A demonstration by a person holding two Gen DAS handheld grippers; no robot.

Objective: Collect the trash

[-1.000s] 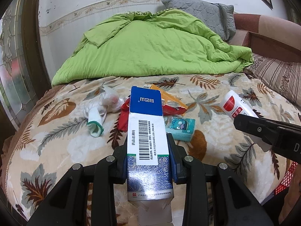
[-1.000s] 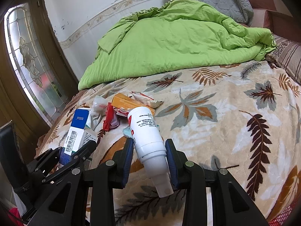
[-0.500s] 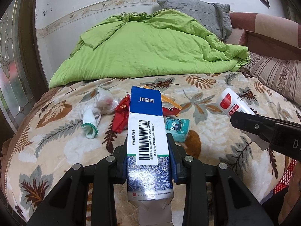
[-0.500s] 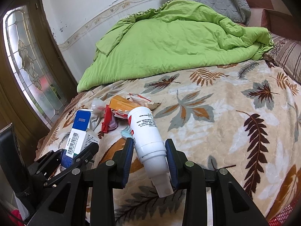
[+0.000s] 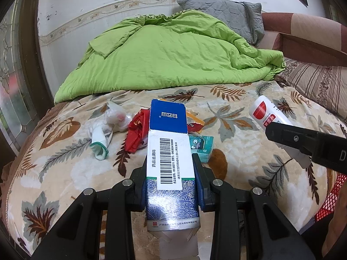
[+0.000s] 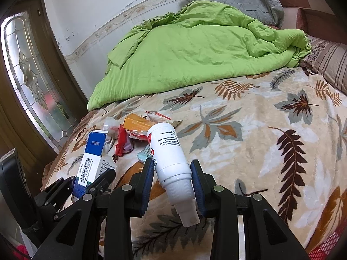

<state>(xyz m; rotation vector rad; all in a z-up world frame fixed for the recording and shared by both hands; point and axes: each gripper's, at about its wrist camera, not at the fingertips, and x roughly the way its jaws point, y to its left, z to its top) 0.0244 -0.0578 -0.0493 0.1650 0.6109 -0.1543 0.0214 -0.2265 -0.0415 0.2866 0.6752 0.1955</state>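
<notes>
The left gripper (image 5: 171, 186) is closed on a box (image 5: 170, 151), blue and white with a barcode; its pads press the two sides of the box, and the open flap end points back toward the camera. The right gripper (image 6: 172, 177) is closed on a white bottle (image 6: 168, 149), its pads on the body just above the cap, the cap end pointing back toward the camera. Both things are held in the air above the bed (image 5: 65, 173), which has a leaf-pattern blanket.

More trash lies on the blanket beyond the box: a red wrapper (image 5: 135, 133) just left of it, a crumpled white bag (image 5: 112, 119) further left, a white paper cup (image 5: 99, 144) on its side near that bag, a teal pack (image 5: 200, 146) just right of the box, and an orange carton (image 6: 136, 124) behind the wrapper. Far behind the box a green quilt (image 5: 173, 58) is heaped, with a grey pillow (image 5: 227, 15) at its back.
</notes>
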